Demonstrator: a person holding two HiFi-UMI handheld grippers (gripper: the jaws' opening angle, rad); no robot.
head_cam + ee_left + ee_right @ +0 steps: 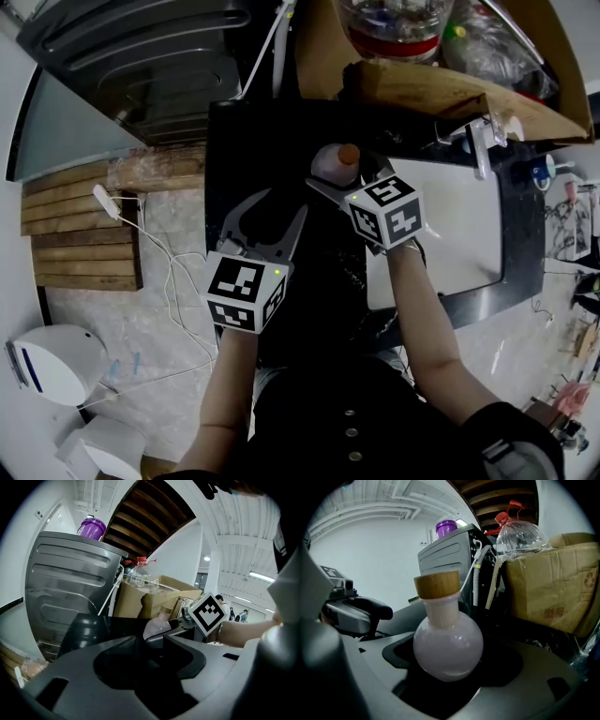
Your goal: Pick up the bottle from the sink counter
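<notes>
Your right tongs clamp the bottle at its round belly, over the counter left of the sink. Lift straight, cap upright. Left tongs are wide, empty.

Utility wash-up corner inside large hall. Evidence: white sink with tap set in dark counter; cardboard box of empty plastic bottles; sloping wooden slats overhead; ribbed white ceiling, strip lights.
</notes>
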